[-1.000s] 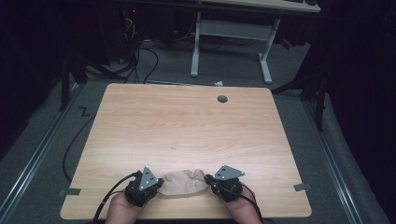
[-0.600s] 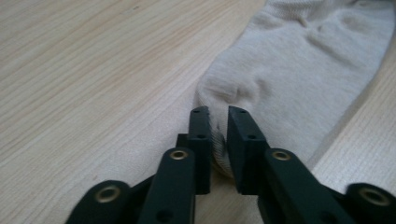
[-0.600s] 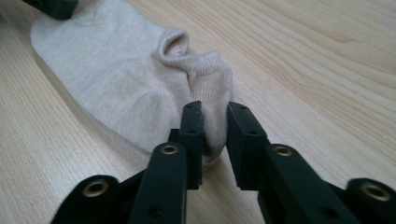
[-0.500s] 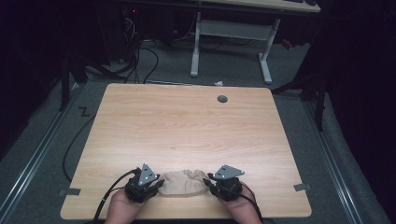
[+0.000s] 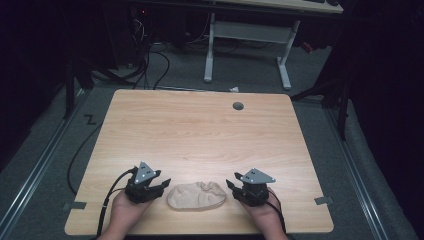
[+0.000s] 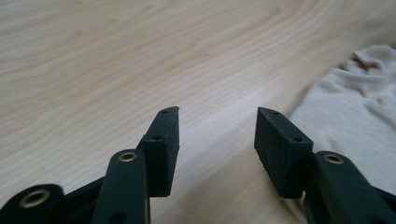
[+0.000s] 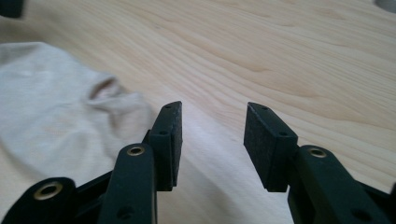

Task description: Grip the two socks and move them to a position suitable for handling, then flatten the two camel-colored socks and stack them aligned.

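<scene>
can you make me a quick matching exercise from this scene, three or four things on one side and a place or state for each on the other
Things:
1. left gripper
2. right gripper
3. beige cloth
4. grey round cap

Places or states:
A. crumpled, lying between the two grippers
B. set in the table near its far edge
C. jaws open, at the cloth's left end
D. jaws open, at the cloth's right end

Pairs: 1-C, 2-D, 3-A, 4-B
</scene>
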`<state>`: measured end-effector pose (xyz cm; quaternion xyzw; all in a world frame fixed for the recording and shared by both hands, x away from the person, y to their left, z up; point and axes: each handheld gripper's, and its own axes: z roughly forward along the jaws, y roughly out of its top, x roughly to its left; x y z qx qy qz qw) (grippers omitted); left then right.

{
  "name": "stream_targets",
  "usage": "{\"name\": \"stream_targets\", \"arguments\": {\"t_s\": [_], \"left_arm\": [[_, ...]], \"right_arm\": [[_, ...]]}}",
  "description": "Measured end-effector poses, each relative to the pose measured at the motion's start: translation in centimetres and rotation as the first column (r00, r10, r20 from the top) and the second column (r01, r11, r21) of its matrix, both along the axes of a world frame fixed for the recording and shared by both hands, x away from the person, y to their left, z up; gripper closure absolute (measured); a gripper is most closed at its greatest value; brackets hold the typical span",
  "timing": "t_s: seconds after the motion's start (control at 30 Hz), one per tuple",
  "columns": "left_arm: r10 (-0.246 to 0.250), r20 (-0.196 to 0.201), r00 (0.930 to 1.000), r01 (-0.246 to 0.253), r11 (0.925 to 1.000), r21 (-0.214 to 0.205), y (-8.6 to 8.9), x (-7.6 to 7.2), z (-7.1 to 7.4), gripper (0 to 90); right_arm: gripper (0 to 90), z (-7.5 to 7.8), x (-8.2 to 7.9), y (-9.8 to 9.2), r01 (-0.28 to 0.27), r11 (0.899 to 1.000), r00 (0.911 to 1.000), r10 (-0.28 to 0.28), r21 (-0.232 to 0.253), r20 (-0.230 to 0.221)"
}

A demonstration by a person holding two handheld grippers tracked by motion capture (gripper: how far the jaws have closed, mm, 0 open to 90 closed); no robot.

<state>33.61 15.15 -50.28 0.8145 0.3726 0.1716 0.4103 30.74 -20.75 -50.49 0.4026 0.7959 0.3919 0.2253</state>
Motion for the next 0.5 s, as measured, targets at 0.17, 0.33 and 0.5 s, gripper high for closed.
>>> {"name": "stream_targets", "arguments": {"t_s": [0.17,0.33,0.5], "left_arm": [[0.093,0.016,0.9955,-0.093,0.9954,0.02,2.7,1.6,0.0,48.6],[0.188,-0.027,0.9818,-0.188,0.9822,0.003,5.3,3.2,-0.7,48.6],[0.208,-0.034,0.9776,-0.208,0.9781,-0.002,5.7,3.5,-0.7,48.6]], "right_arm": [[55.0,-0.7,1.1,-2.2,0.082,0.997,0.9966,-0.082,-0.008,-0.01],[54.9,-1.1,1.7,-4.4,0.153,0.988,0.988,-0.153,-0.003,-0.02],[54.7,-1.4,2.0,-5.9,0.191,0.982,0.981,-0.191,0.004,-0.037]]}}
